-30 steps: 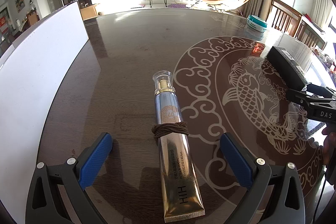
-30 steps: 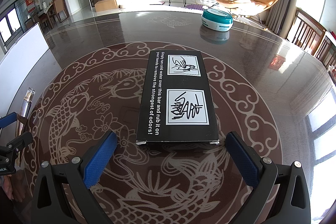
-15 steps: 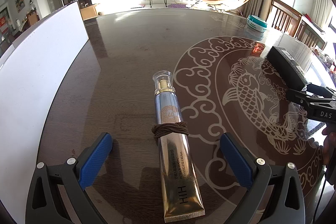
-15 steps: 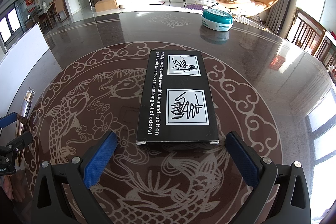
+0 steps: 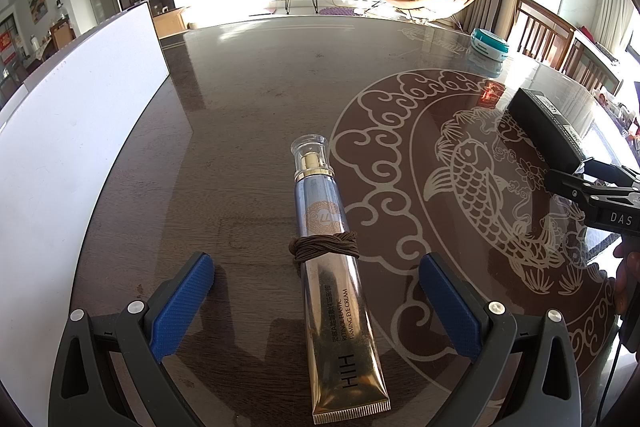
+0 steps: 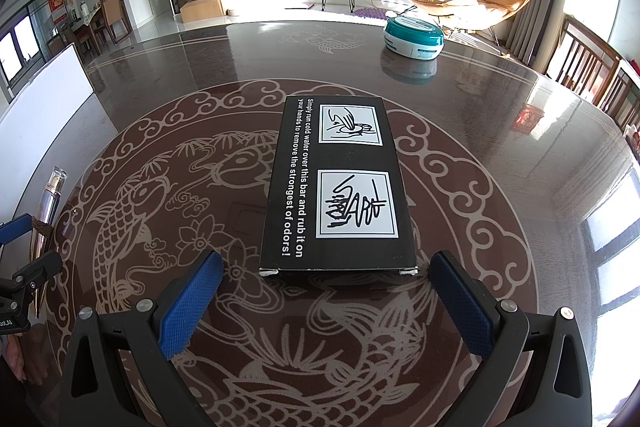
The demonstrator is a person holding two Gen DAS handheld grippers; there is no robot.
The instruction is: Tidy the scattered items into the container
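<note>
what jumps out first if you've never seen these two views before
In the left wrist view, a gold and silver cream tube with a brown hair tie around its middle lies between the open jaws of the left gripper. In the right wrist view, a black box with white printing lies flat on the koi-patterned table, just ahead of the open right gripper. A teal jar sits far back.

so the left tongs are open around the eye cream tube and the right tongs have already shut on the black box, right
Not quite. The right tongs are open too: the right wrist view shows their blue pads spread wide just short of the black box, which lies flat on the table, ungripped. The left tongs are indeed open around the eye cream tube.
</note>
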